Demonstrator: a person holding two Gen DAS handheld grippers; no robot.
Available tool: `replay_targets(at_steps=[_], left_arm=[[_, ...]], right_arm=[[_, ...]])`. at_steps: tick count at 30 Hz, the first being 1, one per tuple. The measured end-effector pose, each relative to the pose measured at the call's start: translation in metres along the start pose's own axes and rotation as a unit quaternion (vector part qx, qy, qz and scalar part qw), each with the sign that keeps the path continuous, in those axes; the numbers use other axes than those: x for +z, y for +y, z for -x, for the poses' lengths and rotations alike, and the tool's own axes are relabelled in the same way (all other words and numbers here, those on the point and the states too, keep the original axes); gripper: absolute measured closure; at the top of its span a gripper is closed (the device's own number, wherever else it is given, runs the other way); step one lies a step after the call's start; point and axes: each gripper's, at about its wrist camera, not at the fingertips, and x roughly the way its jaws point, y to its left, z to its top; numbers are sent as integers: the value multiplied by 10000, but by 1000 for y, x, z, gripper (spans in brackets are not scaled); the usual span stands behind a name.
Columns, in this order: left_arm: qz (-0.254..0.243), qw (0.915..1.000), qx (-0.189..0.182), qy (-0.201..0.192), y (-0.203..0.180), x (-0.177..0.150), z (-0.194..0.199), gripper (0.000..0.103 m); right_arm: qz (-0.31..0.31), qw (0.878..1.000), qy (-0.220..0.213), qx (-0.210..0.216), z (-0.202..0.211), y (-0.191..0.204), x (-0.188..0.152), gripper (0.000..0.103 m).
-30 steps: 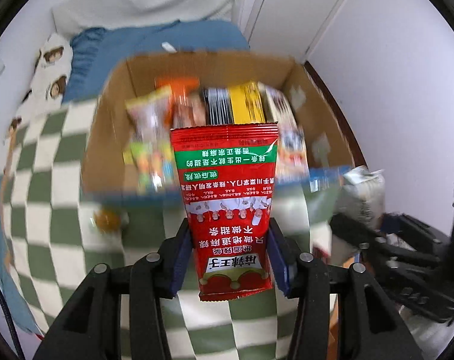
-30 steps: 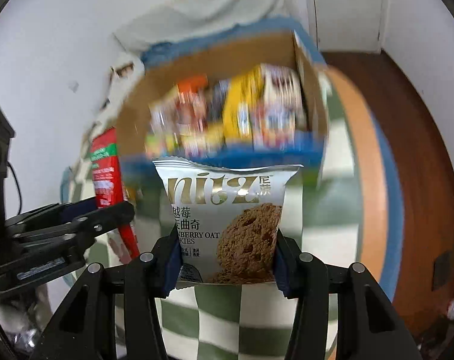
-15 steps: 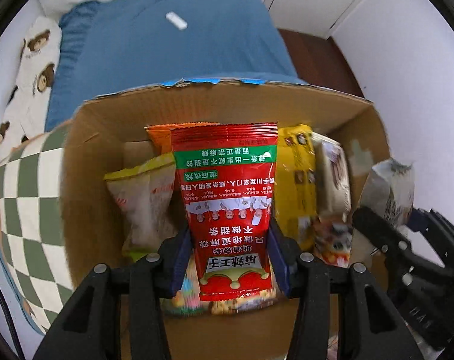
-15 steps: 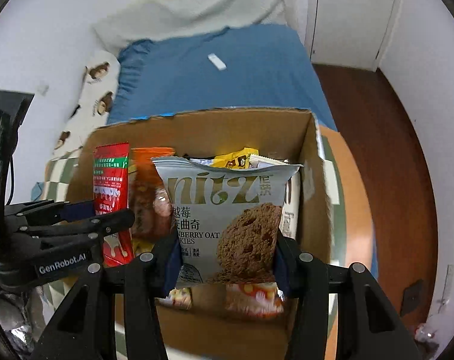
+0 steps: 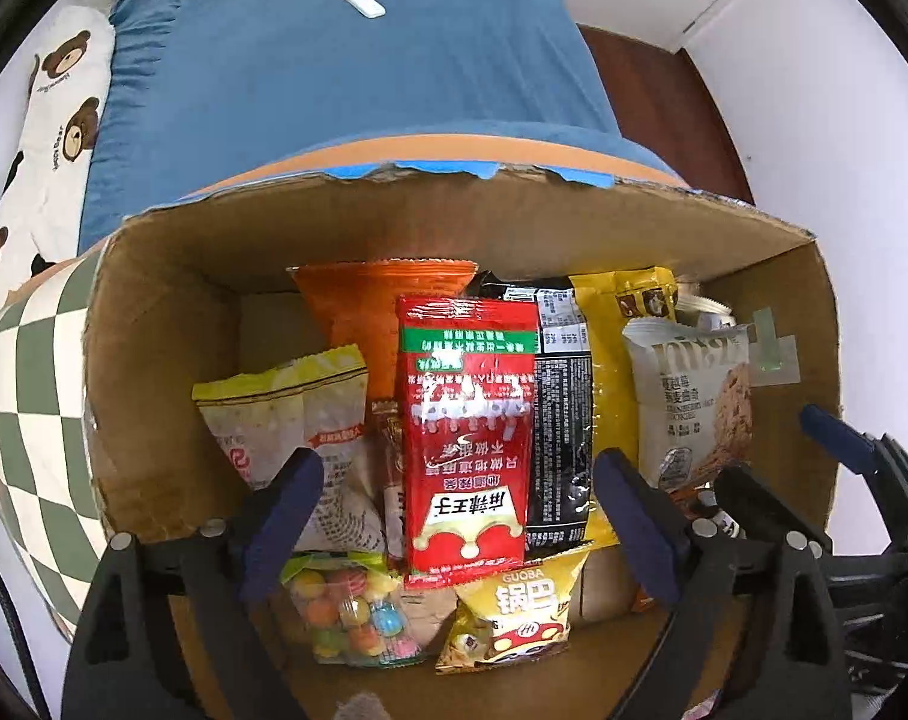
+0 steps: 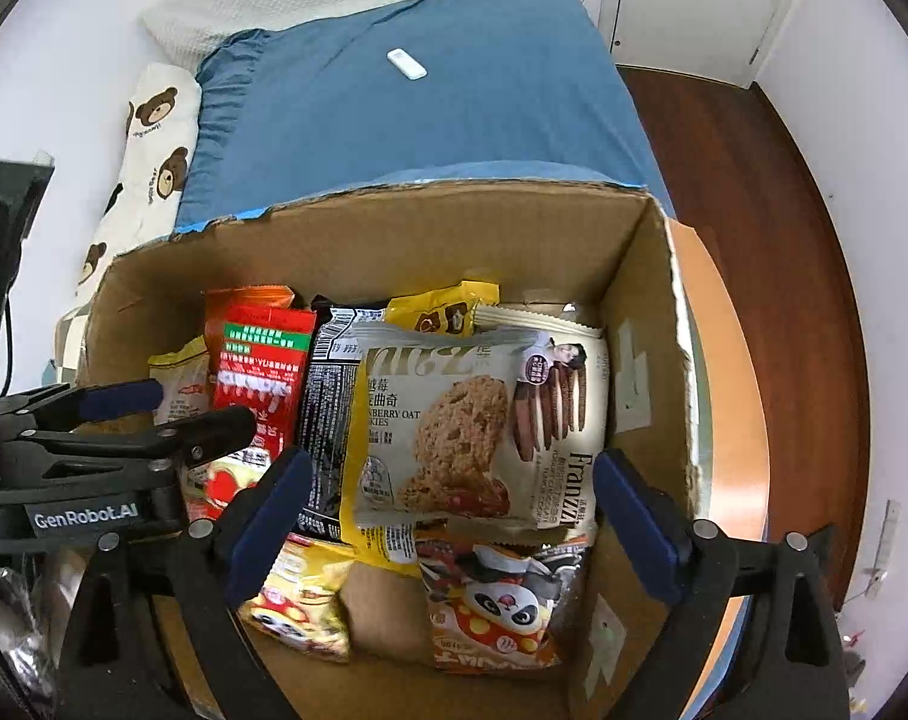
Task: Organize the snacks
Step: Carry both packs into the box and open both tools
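Hanging over the cardboard box (image 5: pixel 171 300), both hand-held grippers have just opened wide: the left (image 5: pixel 457 531) frames the red packet (image 5: pixel 466 450), the right (image 6: pixel 447 516) frames the cookie packet (image 6: pixel 454 426), both mid-frame inside, released.

Snack packets (image 5: pixel 466 438) crowd the middle of my cardboard box (image 5: pixel 454 222), standing upright side by side. Bare floor shows along the box's left wall (image 5: pixel 153 360) and right wall (image 6: pixel 640 360). My other hand-held gripper (image 6: pixel 171 414) blocks the left side.
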Motion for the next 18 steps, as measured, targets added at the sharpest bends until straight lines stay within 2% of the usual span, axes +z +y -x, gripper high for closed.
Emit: replay_targets(at_steps=[12, 18], left_arm=[[-14, 9970, 349, -692, 3, -57, 36, 11], [59, 9934, 391, -1080, 1, -88, 58, 11]], right_arm=[[-16, 9998, -190, -67, 28, -4, -37, 6], [76, 9982, -563, -206, 55, 1, -62, 6]])
